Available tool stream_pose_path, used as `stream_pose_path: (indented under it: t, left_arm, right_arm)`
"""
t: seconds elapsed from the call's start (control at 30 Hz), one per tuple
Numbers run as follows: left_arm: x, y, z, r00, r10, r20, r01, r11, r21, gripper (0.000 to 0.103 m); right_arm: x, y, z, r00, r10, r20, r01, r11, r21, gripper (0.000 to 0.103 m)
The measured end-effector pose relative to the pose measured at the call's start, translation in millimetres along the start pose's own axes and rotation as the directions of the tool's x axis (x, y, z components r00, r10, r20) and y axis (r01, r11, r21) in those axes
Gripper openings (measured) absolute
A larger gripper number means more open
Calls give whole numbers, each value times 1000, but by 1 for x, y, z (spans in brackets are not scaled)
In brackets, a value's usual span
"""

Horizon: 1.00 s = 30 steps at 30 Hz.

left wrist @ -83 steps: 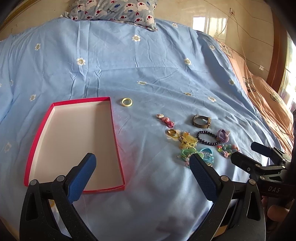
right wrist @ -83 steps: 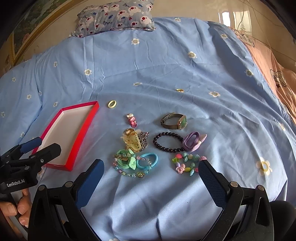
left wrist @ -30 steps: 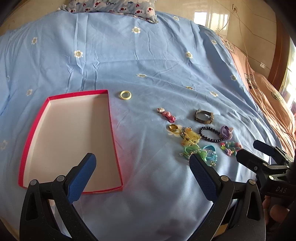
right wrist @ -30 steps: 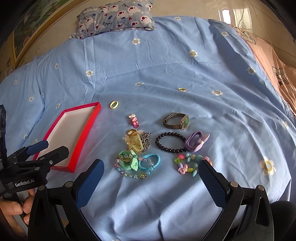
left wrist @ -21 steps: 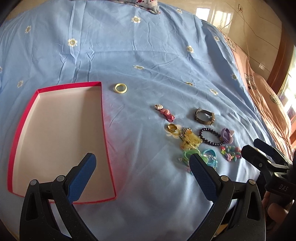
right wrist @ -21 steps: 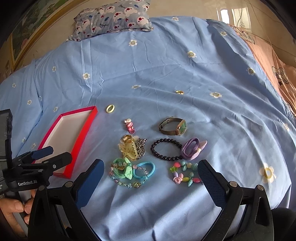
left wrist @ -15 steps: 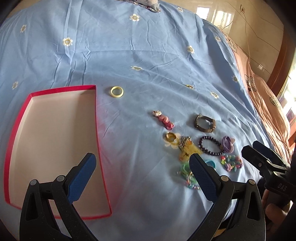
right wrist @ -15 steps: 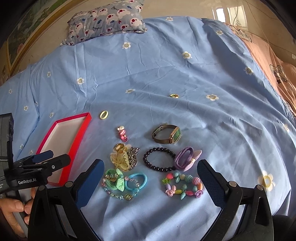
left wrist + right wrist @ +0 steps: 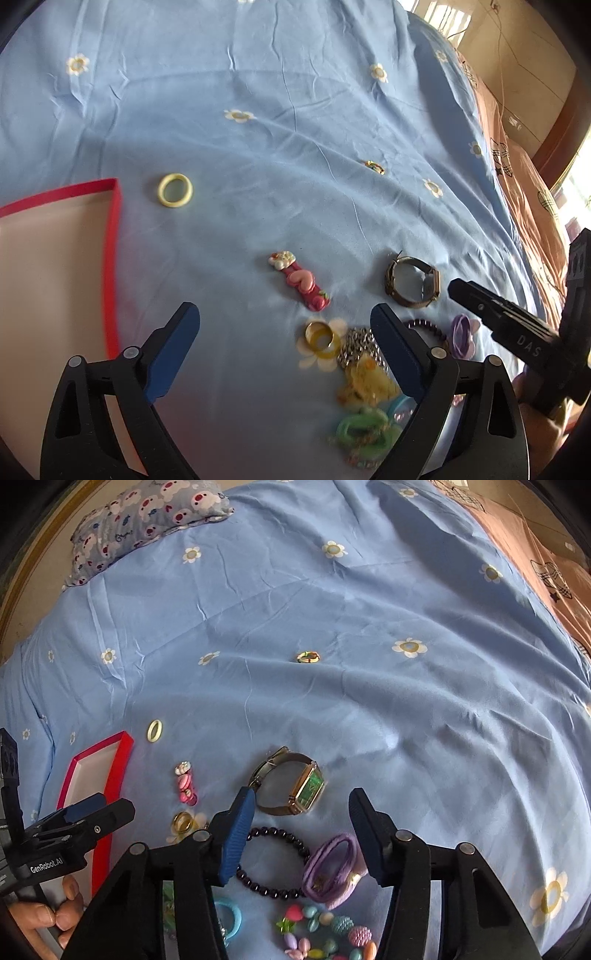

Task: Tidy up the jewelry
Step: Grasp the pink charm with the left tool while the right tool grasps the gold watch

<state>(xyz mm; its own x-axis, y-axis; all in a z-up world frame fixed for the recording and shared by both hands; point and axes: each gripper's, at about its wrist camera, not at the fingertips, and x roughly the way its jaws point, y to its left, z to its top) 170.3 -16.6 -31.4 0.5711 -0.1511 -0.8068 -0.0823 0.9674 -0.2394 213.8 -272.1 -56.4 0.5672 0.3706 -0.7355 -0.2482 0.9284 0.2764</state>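
Jewelry lies on a blue flowered bedsheet. My right gripper is open, low over a gold watch with a green face; a black bead bracelet and purple hair tie lie just behind its fingers. My left gripper is open above the sheet, with a pink hair clip ahead and a gold ring between its fingers. A red-rimmed shallow box lies at left, with a yellow ring beyond its corner.
A small ring lies alone farther up the sheet. A yellow claw clip, green and blue hair ties and a coloured bead bracelet lie near me. A patterned pillow is at the far left; an orange blanket is at right.
Both grippers have moved forward and down toward the jewelry. The right gripper's jaws have narrowed and now sit just short of the watch. The box has slid to the left of the left view.
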Motion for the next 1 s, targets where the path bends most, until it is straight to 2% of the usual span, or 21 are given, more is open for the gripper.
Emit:
stream_pose_path:
  t: [0.07, 0.2, 0.3, 0.4, 0.47, 0.5, 0.53, 0.67, 1.0]
  left_arm:
    - [13, 0, 6, 1000, -2, -24, 2, 1000, -8, 91]
    - [39, -2, 13, 997, -9, -73, 8, 1000, -17, 84]
    - [54, -5, 16, 995, 9, -96, -8, 1000, 7, 72]
    - [58, -8, 17, 995, 41, -86, -37, 998, 44, 57]
    - [57, -6, 17, 996, 42, -81, -37, 998, 58, 34]
    - [56, -5, 17, 996, 39, -81, -34, 998, 61, 28]
    - [55, -3, 17, 996, 30, -82, -25, 998, 61, 19]
    - [48, -1, 15, 998, 7, -69, -3, 998, 63, 19]
    - [1, 10, 4, 999, -38, -4, 38, 998, 49, 19]
  right_arm:
    - [12, -1, 4, 1000, 1, -26, -1, 1000, 4, 44]
    - [31, 0, 6, 998, -5, -68, 5, 1000, -4, 43]
    - [41, -3, 7, 996, -12, -89, 12, 1000, -4, 37]
    - [45, -5, 8, 996, -21, -89, 20, 1000, -11, 31]
    - [47, -5, 11, 996, -33, -87, 31, 999, -18, 25]
    - [48, -5, 11, 996, -41, -85, 39, 999, -23, 18]
    - [48, -6, 11, 995, -48, -83, 46, 999, -24, 16]
    - [45, -7, 10, 996, -58, -64, 56, 998, -27, 7]
    - [23, 14, 5, 1000, -13, -25, 12, 998, -56, 7]
